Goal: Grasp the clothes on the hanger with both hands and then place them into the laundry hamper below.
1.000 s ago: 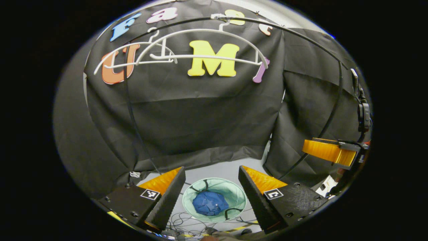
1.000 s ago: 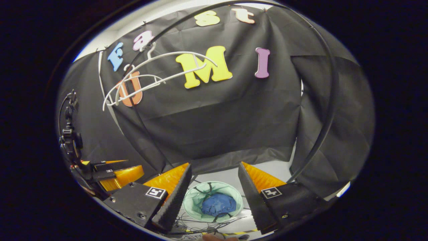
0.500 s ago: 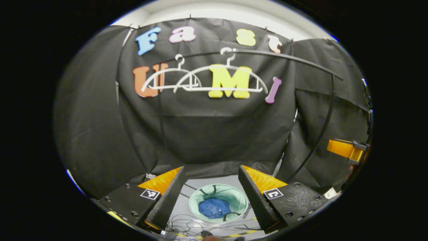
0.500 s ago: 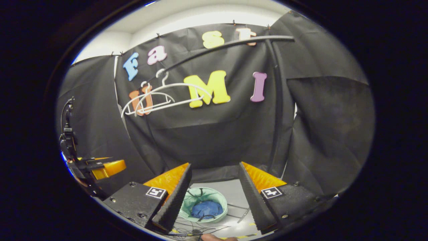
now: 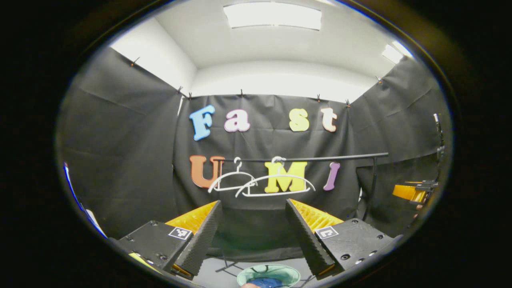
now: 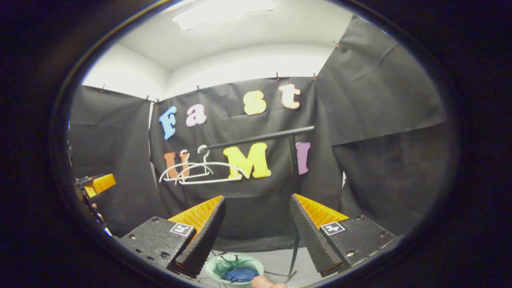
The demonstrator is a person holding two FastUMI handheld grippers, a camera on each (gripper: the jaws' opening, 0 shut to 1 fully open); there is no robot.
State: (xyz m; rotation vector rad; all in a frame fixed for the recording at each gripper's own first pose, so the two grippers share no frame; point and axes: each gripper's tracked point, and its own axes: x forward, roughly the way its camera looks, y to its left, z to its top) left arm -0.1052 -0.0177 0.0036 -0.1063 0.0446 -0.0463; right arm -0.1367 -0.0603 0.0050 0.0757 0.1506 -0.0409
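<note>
Blue clothes in the hamper, both grippers pulled back

The clothes (image 6: 241, 275) lie in the hamper (image 6: 216, 267) on the floor, now lower and smaller in both views. Two bare hangers (image 5: 260, 182) hang farther off. Left gripper (image 5: 253, 208) and right gripper (image 6: 258, 202) stay spread, empty.

Two white hangers (image 5: 234, 185) (image 5: 276, 187) on one black rail (image 5: 320, 159), both bare. One pale green laundry hamper (image 6: 214, 267) on the floor, with one blue garment (image 6: 240, 274) inside. Two grippers: left gripper (image 5: 253, 236) with two fingers spread apart, right gripper (image 6: 256, 236) likewise. Two ceiling light panels (image 5: 272, 15) (image 5: 394, 52) overhead in the left gripper view.
</note>
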